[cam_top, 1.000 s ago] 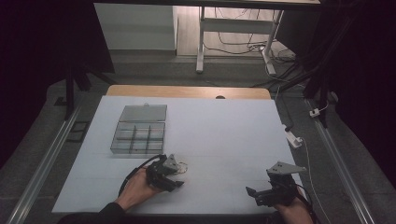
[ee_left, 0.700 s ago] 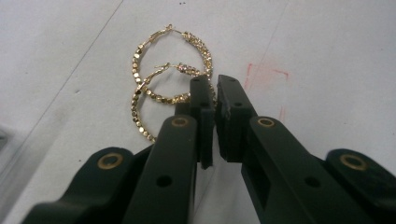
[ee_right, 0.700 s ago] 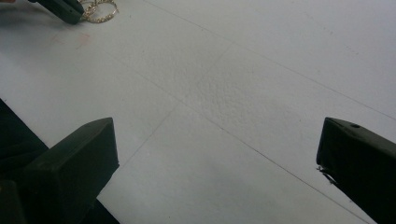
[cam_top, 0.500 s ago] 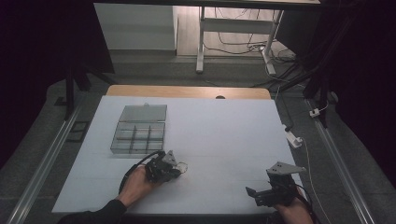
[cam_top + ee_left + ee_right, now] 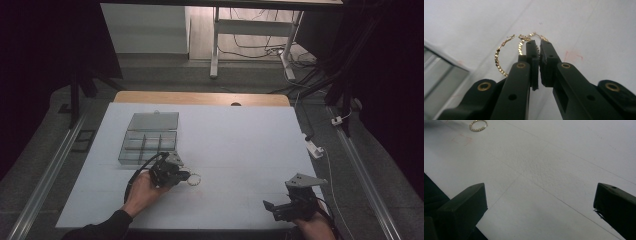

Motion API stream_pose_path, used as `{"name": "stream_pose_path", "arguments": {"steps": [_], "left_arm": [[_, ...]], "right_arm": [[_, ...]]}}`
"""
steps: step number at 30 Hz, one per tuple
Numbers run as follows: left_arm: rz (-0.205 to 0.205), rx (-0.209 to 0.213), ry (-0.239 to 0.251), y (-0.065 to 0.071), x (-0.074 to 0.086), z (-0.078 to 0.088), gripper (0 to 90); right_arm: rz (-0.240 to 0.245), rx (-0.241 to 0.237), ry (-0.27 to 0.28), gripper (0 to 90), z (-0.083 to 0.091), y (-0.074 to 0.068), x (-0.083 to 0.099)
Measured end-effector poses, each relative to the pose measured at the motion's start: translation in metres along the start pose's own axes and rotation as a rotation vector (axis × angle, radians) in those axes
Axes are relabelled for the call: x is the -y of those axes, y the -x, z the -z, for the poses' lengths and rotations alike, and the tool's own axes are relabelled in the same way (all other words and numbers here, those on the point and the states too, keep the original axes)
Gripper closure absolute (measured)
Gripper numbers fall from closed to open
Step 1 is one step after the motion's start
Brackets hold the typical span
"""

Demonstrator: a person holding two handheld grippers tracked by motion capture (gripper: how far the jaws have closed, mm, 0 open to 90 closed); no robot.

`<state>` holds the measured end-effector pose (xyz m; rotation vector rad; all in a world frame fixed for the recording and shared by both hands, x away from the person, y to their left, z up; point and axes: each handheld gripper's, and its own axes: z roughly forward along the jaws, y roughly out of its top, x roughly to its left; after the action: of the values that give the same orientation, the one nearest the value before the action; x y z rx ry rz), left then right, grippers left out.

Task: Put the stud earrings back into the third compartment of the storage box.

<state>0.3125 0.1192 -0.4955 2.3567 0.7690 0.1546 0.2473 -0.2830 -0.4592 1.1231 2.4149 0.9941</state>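
1. Two gold hoop earrings are showing in the left gripper view: the left tongs (image 5: pixel 537 51) are pinching one hoop earring (image 5: pixel 530 41) between jaws that have just been closing and are now sitting almost together, with the thin wire caught between the pads.
2. A second hoop (image 5: pixel 500 58), studded with small gold beads, is hanging just beside the jaws on their left side; whether it is linked to the clamped one I cannot tell.
3. In the high view the left tongs (image 5: pixel 187 176) are sitting near the bench's near-left part, with the ring (image 5: pixel 194 177) showing at their tips, just above the white bench (image 5: pixel 240 135).
4. The person's left hand (image 5: pixel 142 190) is gripping the tool body, its cable looping back over the wrist.
5. A clear compartment box (image 5: pixel 149 141) is standing towards the left edge of the bench, just beyond the left tongs, its lid (image 5: pixel 154 120) tilting open at the far side.
6. The right tongs (image 5: pixel 272 207) are resting near the near-right corner, well apart from the earrings, jaws standing wide with nothing between them.
7. The right gripper view is looking across bare bench surface between those spread jaws, with a gold hoop (image 5: pixel 478 125) lying far off at its top-left corner.
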Motion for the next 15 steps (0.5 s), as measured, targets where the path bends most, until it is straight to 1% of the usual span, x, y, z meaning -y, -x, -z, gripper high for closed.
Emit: {"name": "stream_pose_path", "arguments": {"steps": [5,15], "left_arm": [[0.023,-0.029,0.024,-0.01,-0.004,0.011,85.9],[0.093,-0.082,0.088,-0.034,-0.006,0.033,85.9]], "right_arm": [[-0.004,-0.001,0.002,0.0,0.0,0.001,0.0],[-0.007,-0.001,0.003,0.0,0.0,0.001,0.0]]}}
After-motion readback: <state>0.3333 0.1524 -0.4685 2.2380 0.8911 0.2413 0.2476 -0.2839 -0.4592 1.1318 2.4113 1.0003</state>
